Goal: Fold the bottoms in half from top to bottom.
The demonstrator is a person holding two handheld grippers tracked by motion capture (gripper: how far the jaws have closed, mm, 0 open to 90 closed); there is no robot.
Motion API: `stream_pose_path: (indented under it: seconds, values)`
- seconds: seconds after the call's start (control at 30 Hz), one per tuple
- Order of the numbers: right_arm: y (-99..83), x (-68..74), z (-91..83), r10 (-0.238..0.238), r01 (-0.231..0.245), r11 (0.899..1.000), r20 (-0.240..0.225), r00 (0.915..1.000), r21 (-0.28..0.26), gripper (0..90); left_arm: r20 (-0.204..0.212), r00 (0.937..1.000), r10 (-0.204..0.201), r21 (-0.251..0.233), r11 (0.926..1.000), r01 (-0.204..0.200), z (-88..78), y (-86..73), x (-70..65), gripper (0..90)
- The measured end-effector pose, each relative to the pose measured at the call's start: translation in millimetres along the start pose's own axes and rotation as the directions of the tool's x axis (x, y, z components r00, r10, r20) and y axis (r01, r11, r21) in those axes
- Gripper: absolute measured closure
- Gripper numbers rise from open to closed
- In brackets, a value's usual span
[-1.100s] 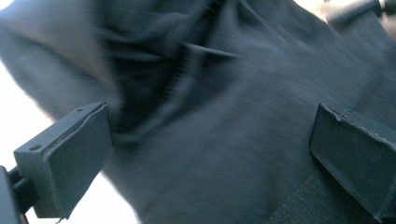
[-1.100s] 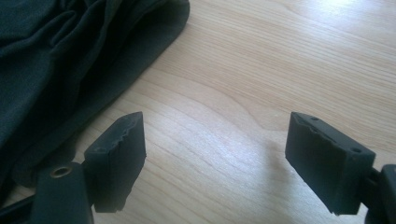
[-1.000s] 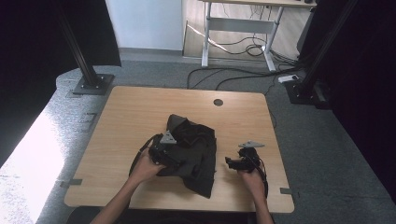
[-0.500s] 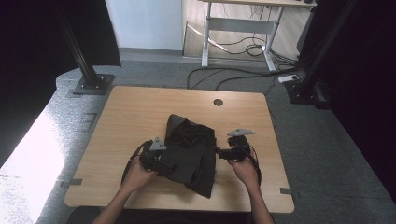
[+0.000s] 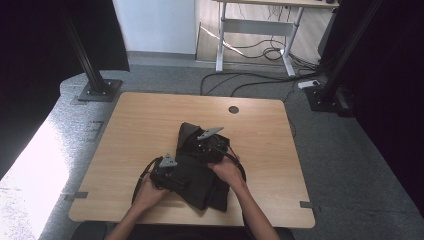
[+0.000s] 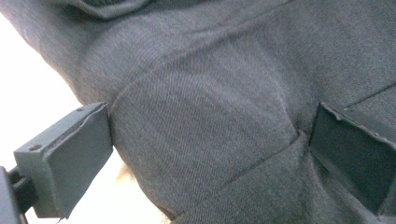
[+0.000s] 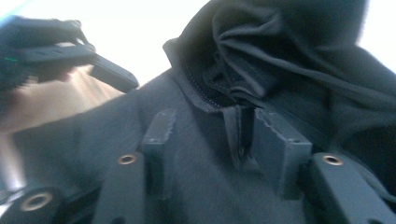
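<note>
High view: dark garment [image 5: 200,172] in a loose heap on the near middle of the wooden table [image 5: 140,120], long axis running from the near right corner of the heap toward the far left. Left gripper [image 5: 165,172] at the left near edge of the cloth, right gripper [image 5: 207,145] on top of the far part of the heap, so the right hand nearer to the far folds.

Left gripper view: jaws standing wide apart, grey fabric [image 6: 201,121] bulging between them and touching the left pad [image 6: 65,158]; no squeeze visible, so most likely not yet gripping.

Right gripper view: jaws about half open and just closing, resting over the garment with a fold or seam [image 7: 236,135] rising between the pads; pads apparently not yet pressing on it. Crumpled collar-like folds [image 7: 261,51] lying just beyond the fingertips, straight ahead. Left gripper seen blurred at the far left.
</note>
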State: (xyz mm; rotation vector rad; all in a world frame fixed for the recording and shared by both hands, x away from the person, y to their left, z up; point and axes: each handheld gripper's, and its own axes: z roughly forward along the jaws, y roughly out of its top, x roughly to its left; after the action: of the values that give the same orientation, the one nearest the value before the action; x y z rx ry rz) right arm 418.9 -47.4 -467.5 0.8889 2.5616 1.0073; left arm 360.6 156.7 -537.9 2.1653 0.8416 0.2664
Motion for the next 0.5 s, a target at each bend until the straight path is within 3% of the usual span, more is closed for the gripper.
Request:
stream_pose_path:
  seconds: [0.1,0.2,0.33,0.5]
  values:
    - [0.2,-0.2,16.1,-0.011,0.010,0.999,0.029,0.9995,0.046,50.6,0.001,1.0000,0.000,0.003,1.0000,0.000,1.7,-1.5,-0.7,0.0]
    - [-2.4,-3.9,26.3,-0.002,-0.002,0.997,0.054,0.9985,0.074,66.7,0.002,1.0000,0.003,0.009,1.0000,-0.003,2.4,-2.3,-0.4,0.0]
    - [-2.6,-15.5,22.1,0.044,-0.047,0.998,0.069,0.9967,0.044,81.0,0.010,0.9999,-0.008,0.013,0.9999,0.008,3.8,-3.3,0.9,0.0]
    - [3.9,-39.5,-0.7,0.103,-0.100,0.994,0.119,0.9875,-0.033,85.3,0.016,0.9997,-0.017,0.019,0.9997,0.016,5.4,-3.8,2.0,0.0]
